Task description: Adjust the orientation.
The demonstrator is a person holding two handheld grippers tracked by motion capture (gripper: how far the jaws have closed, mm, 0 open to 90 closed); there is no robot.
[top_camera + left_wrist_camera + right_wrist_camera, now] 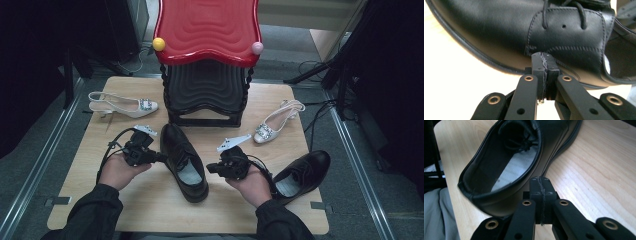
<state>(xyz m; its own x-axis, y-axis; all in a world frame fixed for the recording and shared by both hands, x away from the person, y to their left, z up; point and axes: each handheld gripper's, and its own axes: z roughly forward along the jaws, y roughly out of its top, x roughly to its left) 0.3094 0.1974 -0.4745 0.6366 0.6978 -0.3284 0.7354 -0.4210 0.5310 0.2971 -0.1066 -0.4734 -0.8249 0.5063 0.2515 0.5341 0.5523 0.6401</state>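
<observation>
Two grippers flanked the black shoe [184, 161] on the table [150, 200]: left gripper [161, 158] and right gripper [210, 167], each with fingers pressed together, tips against its sides.

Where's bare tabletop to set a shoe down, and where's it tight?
Free: the near-left corner of the table, and the near edge below the centre black shoe. Tight: mid-table, with both grippers flanking that shoe, the rack behind, and the right black shoe.
</observation>
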